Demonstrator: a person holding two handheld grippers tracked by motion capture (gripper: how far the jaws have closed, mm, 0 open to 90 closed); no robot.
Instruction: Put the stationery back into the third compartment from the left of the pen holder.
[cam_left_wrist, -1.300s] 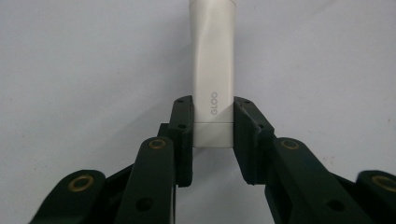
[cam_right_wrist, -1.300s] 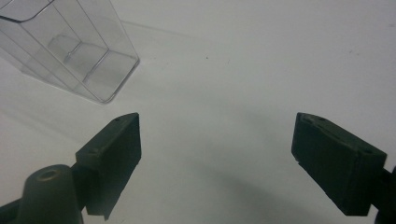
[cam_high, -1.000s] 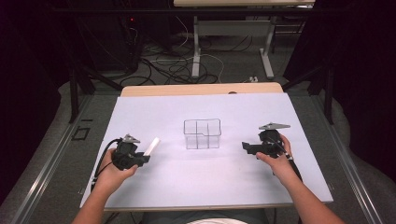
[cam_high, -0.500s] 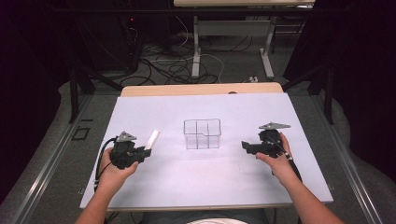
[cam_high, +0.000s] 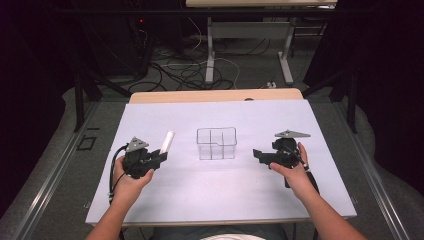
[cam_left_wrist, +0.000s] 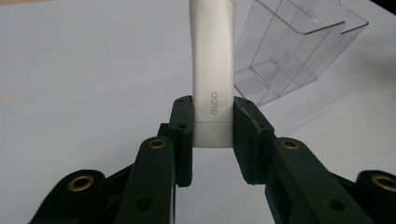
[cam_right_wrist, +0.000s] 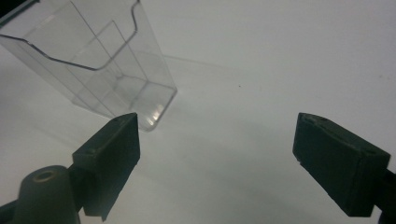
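- The left gripper (cam_high: 159, 156) sits over the left part of the worktop (cam_high: 165, 192), held in the person's left hand (cam_high: 127, 182); its fingers (cam_left_wrist: 182, 135) are pinched on the lower end of a white tube (cam_left_wrist: 213, 84), one pad on each side.
- In the left gripper view the white tube rises straight from between the two black pads and bears small grey lettering (it reads "GLOO") just above a flat seam at its bottom edge; in the high view the white tube (cam_high: 167, 141) slants up and away from the gripper, toward the far side of the worktop, clear of the surface.
- A clear plastic organiser (cam_high: 216, 143) stands near the middle of the worktop, between the two grippers and apart from both; thin inner walls split it into compartments; in the left gripper view the organiser (cam_left_wrist: 289, 60) lies beyond the tube and to its right.
- The right gripper (cam_high: 258, 155) is held in the person's right hand (cam_high: 295, 172) over the right part of the worktop, pointing toward the organiser; its fingers (cam_right_wrist: 109, 158) are spread wide with only bare white surface between them.
- In the right gripper view the organiser (cam_right_wrist: 93, 60) stands ahead and to the left, its nearest corner just beyond the left finger.
- A grey three-cornered plate (cam_high: 292, 134) tops the right gripper; a black cable (cam_high: 114, 167) loops from the left one.
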